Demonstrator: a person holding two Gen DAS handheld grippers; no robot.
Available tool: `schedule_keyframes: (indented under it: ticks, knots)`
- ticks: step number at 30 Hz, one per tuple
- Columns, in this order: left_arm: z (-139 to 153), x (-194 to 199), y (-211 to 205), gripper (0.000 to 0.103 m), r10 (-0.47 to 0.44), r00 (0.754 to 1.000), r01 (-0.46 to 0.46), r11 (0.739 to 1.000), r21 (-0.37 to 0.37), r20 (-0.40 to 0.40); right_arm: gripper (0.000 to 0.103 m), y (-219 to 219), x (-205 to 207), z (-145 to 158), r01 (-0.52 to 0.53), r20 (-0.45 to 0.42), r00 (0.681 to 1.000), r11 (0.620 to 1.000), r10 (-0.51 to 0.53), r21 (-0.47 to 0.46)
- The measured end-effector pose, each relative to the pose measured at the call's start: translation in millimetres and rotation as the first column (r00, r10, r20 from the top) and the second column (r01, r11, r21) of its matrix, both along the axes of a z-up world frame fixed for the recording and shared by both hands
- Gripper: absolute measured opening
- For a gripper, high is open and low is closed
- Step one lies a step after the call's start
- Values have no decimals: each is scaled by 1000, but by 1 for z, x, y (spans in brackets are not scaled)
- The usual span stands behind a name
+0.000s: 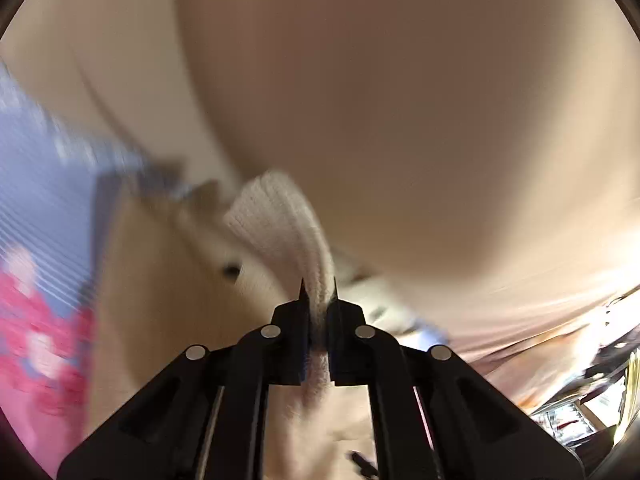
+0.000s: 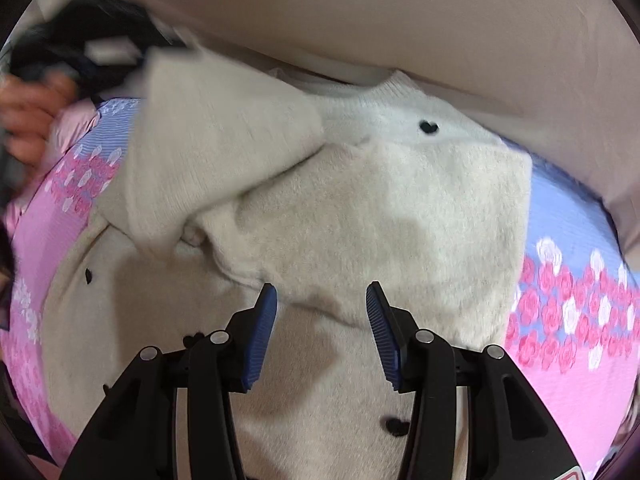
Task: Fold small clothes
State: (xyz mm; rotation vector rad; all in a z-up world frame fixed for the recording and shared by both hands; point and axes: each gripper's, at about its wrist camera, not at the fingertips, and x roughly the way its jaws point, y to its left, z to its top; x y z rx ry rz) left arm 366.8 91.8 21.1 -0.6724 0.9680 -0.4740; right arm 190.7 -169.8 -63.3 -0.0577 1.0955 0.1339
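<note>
A small cream knit cardigan (image 2: 360, 220) with black heart-shaped buttons (image 2: 429, 127) lies on a pink and blue floral sheet (image 2: 568, 304). My left gripper (image 1: 318, 284) is shut on the ribbed cuff of its sleeve (image 1: 280, 216) and holds it up in the air; the view is blurred. That lifted sleeve (image 2: 208, 152) shows in the right wrist view, stretched toward the upper left, where the left gripper (image 2: 96, 52) appears as a dark blur. My right gripper (image 2: 322, 290) is open and empty just above the cardigan's folded body.
A beige padded headboard or cushion (image 2: 440, 20) runs along the far side of the bed. A person's hand (image 2: 32, 120) is at the left edge. The floral sheet (image 1: 36, 240) shows at the left of the left wrist view.
</note>
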Motion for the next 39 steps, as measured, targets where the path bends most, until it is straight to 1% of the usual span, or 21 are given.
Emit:
schedule_keyframes:
  ticks: [2,4,7,10,13,15,17,19,20,22,23,24,25,27,30,33,35,36,37,38,39]
  knots:
    - [53,-22,39,5,58,992,-59,998,8,108,51,13,9,3,-56,21,998,998,56,-10]
    - [90,-39,70,5,110,978,-117,993,30,180,56,32,22,6,-124,45,991,992,124,-1]
    - [131,-58,111,5,192,952,-208,977,43,240,59,67,45,3,-212,46,976,977,212,6]
    - [157,-70,133,5,242,923,-270,961,55,299,68,112,63,-11,-329,29,944,944,330,-27]
    - [167,-83,144,6,241,914,-279,957,76,325,68,144,79,-37,-392,-35,920,919,391,-32]
    - [167,-89,148,6,235,913,-279,956,92,333,54,154,89,-54,-380,-63,924,925,377,-31]
    - [168,-96,148,6,227,913,-272,958,92,338,11,154,99,-51,-338,-41,941,941,337,-17]
    - [169,-101,150,6,220,913,-263,961,83,344,11,153,105,-36,-315,-25,947,942,320,112]
    - [171,-104,149,6,216,913,-258,963,79,347,11,159,105,-25,-338,4,940,927,342,166]
    - [173,-109,145,6,210,913,-245,967,62,349,15,179,103,-27,-402,-4,912,895,410,193]
    - [174,-107,142,6,202,915,-236,970,58,348,21,191,103,-41,-428,-47,896,887,441,176]
    - [174,-108,138,6,197,917,-229,972,54,346,22,197,103,-56,-430,-84,891,889,445,157]
    - [174,-108,131,6,183,922,-212,976,50,342,23,195,102,-59,-423,-67,897,892,437,157]
    - [174,-109,115,6,151,928,-182,982,59,342,31,179,93,-45,-375,-29,921,905,388,203]
    - [174,-113,70,6,64,932,-109,988,107,358,38,117,70,-19,-243,40,970,944,240,224]
    - [167,-114,7,7,-48,936,9,994,112,348,40,36,38,-15,-60,8,998,977,60,202]
    - [157,-116,-49,10,-143,931,107,986,124,334,41,-14,7,-13,63,-31,998,983,-58,172]
    - [145,-121,-87,12,-210,922,161,972,171,326,41,-39,-8,-15,120,-54,992,980,-113,160]
    - [131,-125,-113,20,-252,921,200,960,195,296,41,-58,-21,-16,169,-71,984,975,-161,144]
    - [115,-130,-136,34,-302,916,252,945,206,263,41,-80,-35,-16,222,-84,974,967,-213,126]
    - [91,-141,-162,36,-348,911,299,927,226,220,42,-98,-43,-16,254,-93,965,960,-244,119]
